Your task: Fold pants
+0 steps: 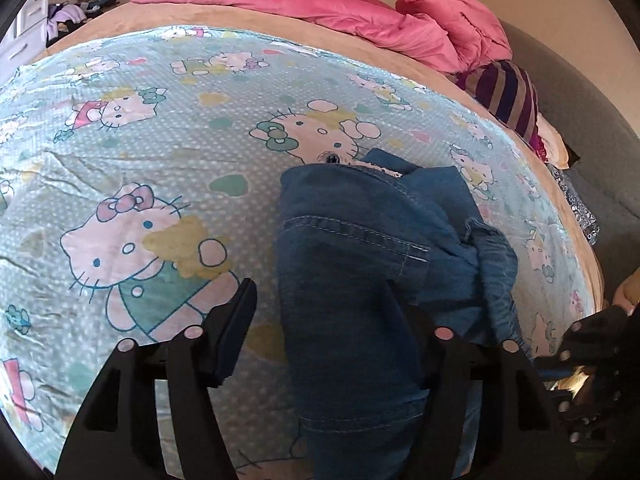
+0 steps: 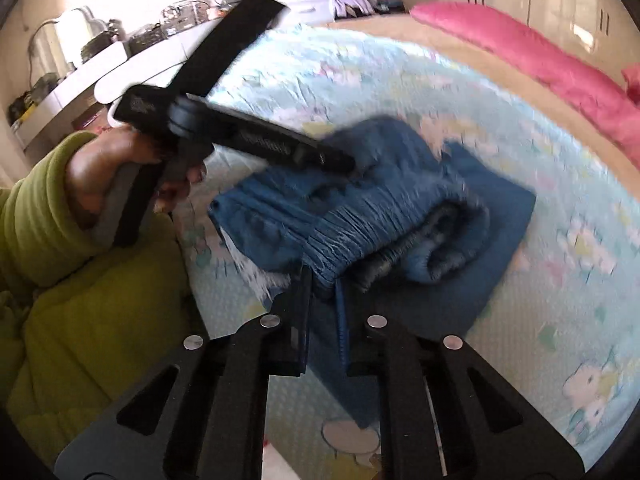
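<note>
In the left wrist view, the cartoon-cat bedsheet (image 1: 120, 128) fills the left and middle of the frame. At lower centre, the left hand-held gripper (image 1: 332, 320) is spread apart, with the blue denim pants (image 1: 360, 248) lying between its fingers. A pink blanket (image 1: 360, 12) sits at upper right. In the right wrist view, the pants (image 2: 400, 208) lie bunched mid-frame on the bed, and the right hand-held gripper (image 2: 326, 292) at bottom centre is clenched on their gathered waistband.

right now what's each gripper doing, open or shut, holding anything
Left gripper: open, fingers wide either side of the jeans, not clamping.
Right gripper: shut on the jeans' gathered waistband edge.
</note>
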The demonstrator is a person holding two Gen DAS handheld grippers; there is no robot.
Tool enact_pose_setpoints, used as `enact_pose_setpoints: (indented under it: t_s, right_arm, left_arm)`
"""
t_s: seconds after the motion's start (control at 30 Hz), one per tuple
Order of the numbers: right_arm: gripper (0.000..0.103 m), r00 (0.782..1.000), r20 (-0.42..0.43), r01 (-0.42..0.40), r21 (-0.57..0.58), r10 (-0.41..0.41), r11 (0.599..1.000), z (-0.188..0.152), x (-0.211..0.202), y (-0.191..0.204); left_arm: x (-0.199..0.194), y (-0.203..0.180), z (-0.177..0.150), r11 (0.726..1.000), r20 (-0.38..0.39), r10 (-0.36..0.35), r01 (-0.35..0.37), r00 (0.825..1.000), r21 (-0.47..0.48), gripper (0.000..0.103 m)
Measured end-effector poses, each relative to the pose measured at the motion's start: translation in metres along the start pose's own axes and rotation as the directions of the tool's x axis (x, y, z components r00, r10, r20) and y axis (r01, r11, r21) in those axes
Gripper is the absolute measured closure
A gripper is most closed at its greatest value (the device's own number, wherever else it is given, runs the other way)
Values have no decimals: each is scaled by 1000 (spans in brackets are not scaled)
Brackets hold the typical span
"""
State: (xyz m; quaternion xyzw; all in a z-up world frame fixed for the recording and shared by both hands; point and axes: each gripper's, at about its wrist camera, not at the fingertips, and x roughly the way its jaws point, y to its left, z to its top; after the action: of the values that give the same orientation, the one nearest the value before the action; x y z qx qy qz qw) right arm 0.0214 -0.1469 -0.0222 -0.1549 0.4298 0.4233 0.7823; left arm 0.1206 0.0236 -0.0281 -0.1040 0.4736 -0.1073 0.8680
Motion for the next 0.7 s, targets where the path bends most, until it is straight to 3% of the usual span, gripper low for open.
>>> enact_pose_setpoints:
  t_s: [0.27,0.57,0.6,0.63,0.7]
  right_arm:
    - [91,999,17,-40,54,39,998,-3,-11,-3]
    - [49,987,150,46,136,-66,990,5,-59,-11]
    - [42,983,162,57,152,-82,987,7,-62,-14]
    - [38,978,179,73,174,-105,982,8,-65,-18]
    - [35,972,193,93,211,-135,973,10,-66,-27]
  left_arm:
    - [-21,-5,-6,999,57,24,-26,998,20,34]
    - [-49,-10,-6,997,122,62,-67,991,41,34]
    - [-50,-10,-6,997,126,66,-72,990,42,30]
    - [-52,-10,-6,996,130,73,-79,989,44,16]
    - [-54,-11,-6,995,141,81,-88,987,48,13]
